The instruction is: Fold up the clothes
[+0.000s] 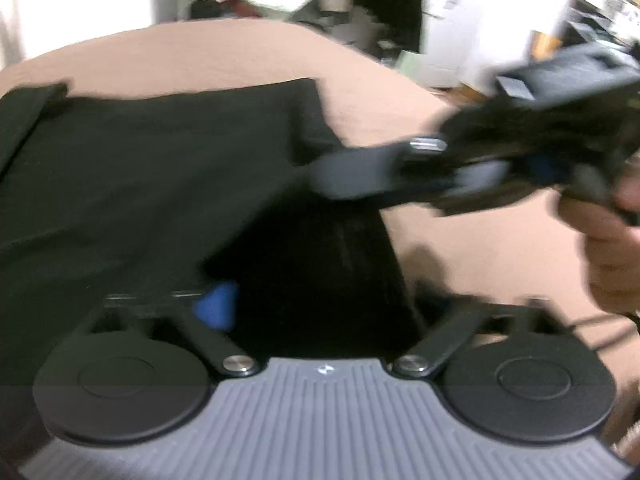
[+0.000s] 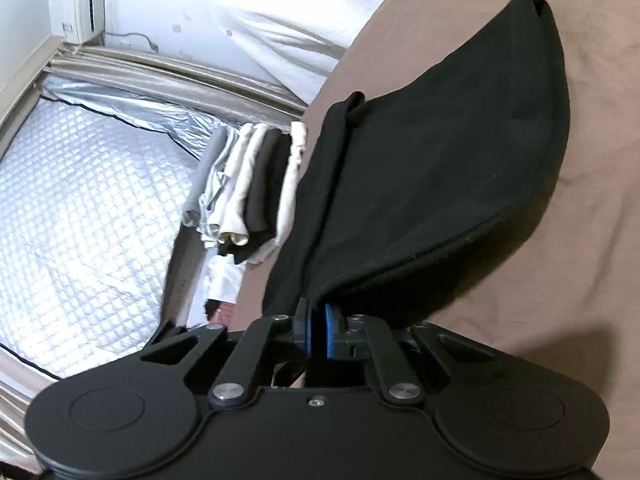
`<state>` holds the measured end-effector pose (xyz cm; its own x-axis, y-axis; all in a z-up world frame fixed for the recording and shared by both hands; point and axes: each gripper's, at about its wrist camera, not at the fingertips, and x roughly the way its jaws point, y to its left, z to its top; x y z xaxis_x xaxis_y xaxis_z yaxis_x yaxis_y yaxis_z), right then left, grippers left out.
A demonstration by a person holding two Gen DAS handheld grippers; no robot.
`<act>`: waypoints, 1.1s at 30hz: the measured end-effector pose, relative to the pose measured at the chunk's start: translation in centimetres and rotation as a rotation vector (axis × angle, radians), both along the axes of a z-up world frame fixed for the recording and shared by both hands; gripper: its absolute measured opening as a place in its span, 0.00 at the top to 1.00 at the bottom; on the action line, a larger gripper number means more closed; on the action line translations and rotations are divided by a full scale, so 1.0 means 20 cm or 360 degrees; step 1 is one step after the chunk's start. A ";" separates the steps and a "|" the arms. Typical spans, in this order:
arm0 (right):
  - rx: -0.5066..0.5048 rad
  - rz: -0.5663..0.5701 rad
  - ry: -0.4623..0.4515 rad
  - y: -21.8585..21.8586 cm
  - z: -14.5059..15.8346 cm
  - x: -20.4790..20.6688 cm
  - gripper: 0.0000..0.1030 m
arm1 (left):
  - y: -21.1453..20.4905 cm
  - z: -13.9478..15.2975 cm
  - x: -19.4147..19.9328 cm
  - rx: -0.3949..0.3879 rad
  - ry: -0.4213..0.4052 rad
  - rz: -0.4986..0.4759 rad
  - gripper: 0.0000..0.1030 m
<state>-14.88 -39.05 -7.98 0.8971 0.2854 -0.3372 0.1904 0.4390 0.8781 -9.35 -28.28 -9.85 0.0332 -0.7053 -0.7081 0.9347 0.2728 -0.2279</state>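
Observation:
A black garment (image 1: pixel 140 184) lies spread on the tan bed cover (image 1: pixel 200 60). In the left wrist view my left gripper (image 1: pixel 328 308) hovers low over its near edge. Its links are spread wide, one blue pad (image 1: pixel 218 308) shows, and black cloth sits between the jaws without being pinched. The blurred right gripper (image 1: pixel 332 176) reaches in from the right, held by a hand (image 1: pixel 612 248), and meets the garment's right edge. In the right wrist view the right gripper (image 2: pixel 318 322) is shut on a fold of the black garment (image 2: pixel 440 160), which is lifted off the tan cover (image 2: pixel 580 240).
A row of folded clothes (image 2: pixel 248 192) lies at the bed's edge beside a silver quilted sheet (image 2: pixel 80 200). White bedding (image 2: pixel 280 20) and a wall air conditioner (image 2: pixel 76 0) are beyond. Boxes and clutter (image 1: pixel 460 40) stand past the bed's far side.

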 end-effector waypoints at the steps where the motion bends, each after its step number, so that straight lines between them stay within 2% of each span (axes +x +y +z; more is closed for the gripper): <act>1: -0.0060 -0.0007 0.0034 -0.01 0.02 -0.01 0.91 | 0.01 -0.02 0.04 0.0030 0.0022 0.0046 0.95; 2: -0.0154 -0.0040 0.0085 -0.02 0.04 -0.02 0.88 | 0.02 -0.03 0.08 0.0060 0.0044 0.0092 0.95; 4: -0.0278 -0.0177 0.0175 -0.07 0.06 -0.07 0.83 | 0.09 -0.03 0.12 0.0008 0.0071 0.0166 0.95; 5: -0.0296 -0.0249 0.0212 -0.11 0.05 -0.10 0.66 | 0.12 -0.02 0.12 -0.0006 0.0063 0.0181 0.95; 6: -0.0307 -0.0313 0.0256 -0.16 0.04 -0.11 0.41 | 0.14 -0.01 0.12 -0.0013 0.0048 0.0188 0.95; 7: -0.0323 -0.0378 0.0300 -0.21 0.03 -0.13 0.33 | 0.17 0.00 0.12 -0.0020 0.0033 0.0196 0.95; 10: -0.0386 -0.0552 0.0461 -0.36 -0.02 -0.09 0.31 | 0.22 0.03 0.12 -0.0072 0.0017 0.0205 0.95; 12: -0.0374 -0.0591 0.0538 -0.45 -0.04 -0.02 0.31 | 0.25 0.06 0.11 -0.0118 0.0016 0.0199 0.95; 16: -0.0407 -0.0634 0.0477 -0.64 -0.09 0.17 0.30 | 0.24 0.10 0.15 -0.0133 -0.0010 0.0226 0.96; 17: -0.0450 -0.0657 0.0461 -0.66 -0.09 0.23 0.32 | 0.22 0.12 0.16 -0.0133 -0.0018 0.0236 0.96; 20: -0.0585 -0.0643 0.0422 -0.70 -0.05 0.39 0.93 | 0.21 0.17 0.19 -0.0145 -0.0044 0.0269 0.96; 24: -0.0750 -0.0561 0.0395 -0.65 0.17 0.66 0.94 | 0.33 0.31 0.26 -0.0185 -0.0166 0.0372 0.96; 30: -0.1053 -0.0303 0.0506 -0.53 0.66 1.24 0.94 | 0.60 0.46 0.46 -0.0216 -0.0239 0.0561 0.96; 33: -0.1063 -0.0176 0.0569 -0.44 0.80 1.56 0.94 | 0.72 0.52 0.61 -0.0235 -0.0228 0.0636 0.96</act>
<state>16.33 -47.79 8.04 0.7125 -0.1661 -0.6817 0.4865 0.8171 0.3094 2.80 -13.90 0.58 0.4137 -0.7105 -0.5692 0.7876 0.5929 -0.1677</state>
